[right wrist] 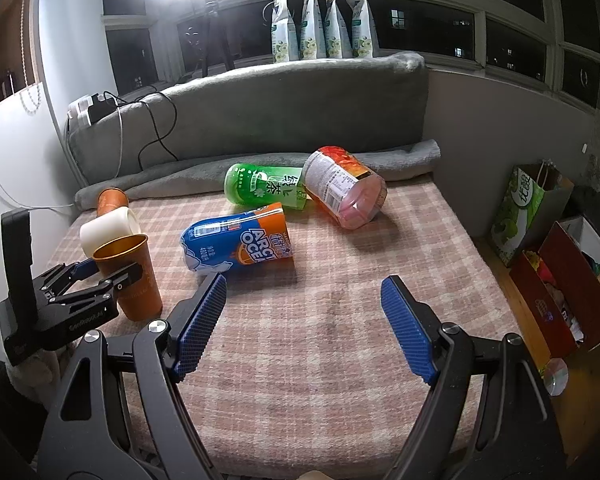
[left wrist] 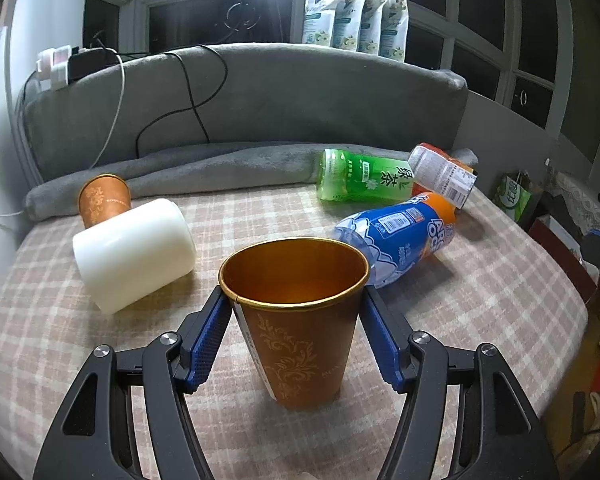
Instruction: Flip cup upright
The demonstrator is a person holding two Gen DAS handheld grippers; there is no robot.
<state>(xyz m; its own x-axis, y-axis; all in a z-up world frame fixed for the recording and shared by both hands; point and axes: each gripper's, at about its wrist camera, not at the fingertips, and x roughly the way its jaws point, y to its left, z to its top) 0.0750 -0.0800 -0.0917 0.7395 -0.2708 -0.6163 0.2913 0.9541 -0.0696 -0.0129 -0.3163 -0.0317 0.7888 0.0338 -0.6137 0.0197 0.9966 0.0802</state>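
Note:
An orange paper cup (left wrist: 296, 320) with a gold inside stands upright, mouth up, on the plaid cloth. My left gripper (left wrist: 294, 300) is around it, its blue pads at the rim on both sides, with small gaps showing. The right wrist view shows the same cup (right wrist: 130, 276) with the left gripper (right wrist: 100, 274) around it at the far left. My right gripper (right wrist: 302, 288) is open and empty over the plaid cloth (right wrist: 320, 340), well right of the cup.
A white cup (left wrist: 134, 254) and a second orange cup (left wrist: 104, 200) lie on their sides at the back left. A blue bottle (left wrist: 400, 236), a green bottle (left wrist: 364, 176) and a red-labelled jar (left wrist: 444, 174) lie at the back right. A grey cushion (left wrist: 260, 92) stands behind.

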